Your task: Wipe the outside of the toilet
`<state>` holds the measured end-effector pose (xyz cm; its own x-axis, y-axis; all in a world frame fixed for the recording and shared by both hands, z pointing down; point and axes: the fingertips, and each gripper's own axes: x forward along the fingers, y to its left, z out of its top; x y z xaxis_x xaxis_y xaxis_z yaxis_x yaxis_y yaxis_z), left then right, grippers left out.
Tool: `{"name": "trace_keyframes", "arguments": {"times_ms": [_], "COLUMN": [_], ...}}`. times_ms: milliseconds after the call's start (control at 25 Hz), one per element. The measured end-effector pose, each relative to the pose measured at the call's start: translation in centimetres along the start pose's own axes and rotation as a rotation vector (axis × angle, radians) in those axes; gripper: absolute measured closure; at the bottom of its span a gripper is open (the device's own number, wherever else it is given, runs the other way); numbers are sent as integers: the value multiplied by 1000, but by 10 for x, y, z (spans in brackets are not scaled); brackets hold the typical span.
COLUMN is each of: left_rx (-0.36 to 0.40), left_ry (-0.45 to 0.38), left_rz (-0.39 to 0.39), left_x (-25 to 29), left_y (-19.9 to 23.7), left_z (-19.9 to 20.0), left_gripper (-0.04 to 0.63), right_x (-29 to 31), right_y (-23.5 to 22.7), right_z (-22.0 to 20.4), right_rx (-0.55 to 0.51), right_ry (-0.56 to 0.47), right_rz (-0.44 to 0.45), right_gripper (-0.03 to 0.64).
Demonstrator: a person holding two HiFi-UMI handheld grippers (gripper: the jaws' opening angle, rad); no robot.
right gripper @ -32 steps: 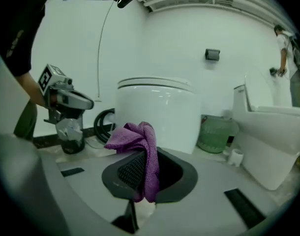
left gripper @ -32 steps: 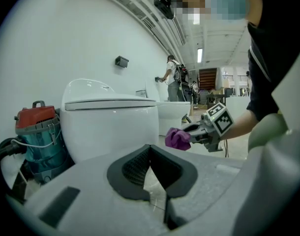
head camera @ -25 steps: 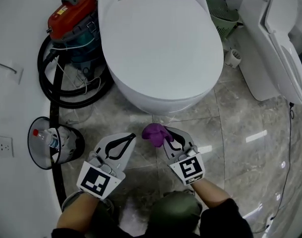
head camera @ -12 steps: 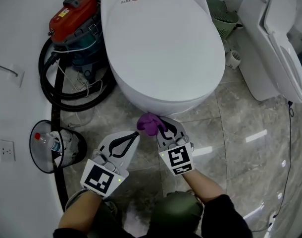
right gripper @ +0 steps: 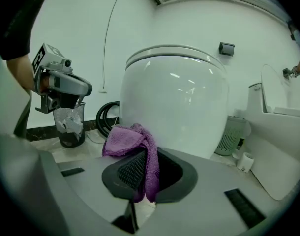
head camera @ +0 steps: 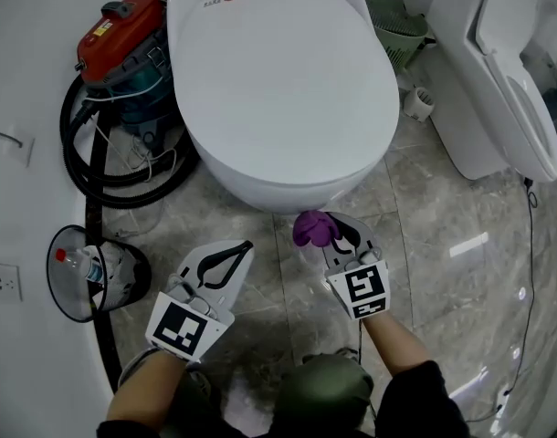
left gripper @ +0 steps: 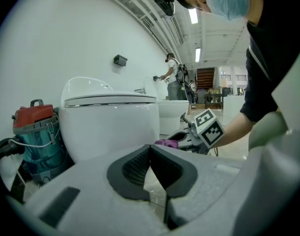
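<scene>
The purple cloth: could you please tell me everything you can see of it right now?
The purple cloth is a small, nubby, microfibre-looking rag, bunched and folded. The right gripper is shut on it: one fold runs down between the jaws, the rest heaps over their tips. It is held off the floor, close before the lower front of the white toilet, seemingly not touching it.

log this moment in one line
right claw: shut on purple microfibre cloth | left claw: shut, empty | cloth: near white ceramic toilet front
</scene>
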<state>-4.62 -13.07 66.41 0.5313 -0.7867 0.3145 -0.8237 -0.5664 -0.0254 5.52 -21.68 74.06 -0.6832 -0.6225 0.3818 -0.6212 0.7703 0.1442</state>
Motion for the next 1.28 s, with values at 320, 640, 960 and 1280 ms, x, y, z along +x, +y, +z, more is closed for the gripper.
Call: {"name": "trace_keyframes", "arguments": {"times_ms": [320,640,960,1280], "left_rx": [10,26,37,37], "left_ry": [12,25,12,8], "left_rz": [-25,-28,-27,-20], "left_x": [13,17,15,11], "left_y": [-16,-18,-15,-13], "left_z": [-1,-5,-2,0], "left_gripper": [592,592,592,592], "right_x": [-14,-1,-20,-27], "right_y": [-89,-152,-126,-15], "right_z": [-27,-38,-48,-74], "right_rx": [29,80,89,19], "right_ry": [29,59,62,70], "right_rz": [-179,-316,-295,-105], "right_gripper": [577,577,577,577]}}
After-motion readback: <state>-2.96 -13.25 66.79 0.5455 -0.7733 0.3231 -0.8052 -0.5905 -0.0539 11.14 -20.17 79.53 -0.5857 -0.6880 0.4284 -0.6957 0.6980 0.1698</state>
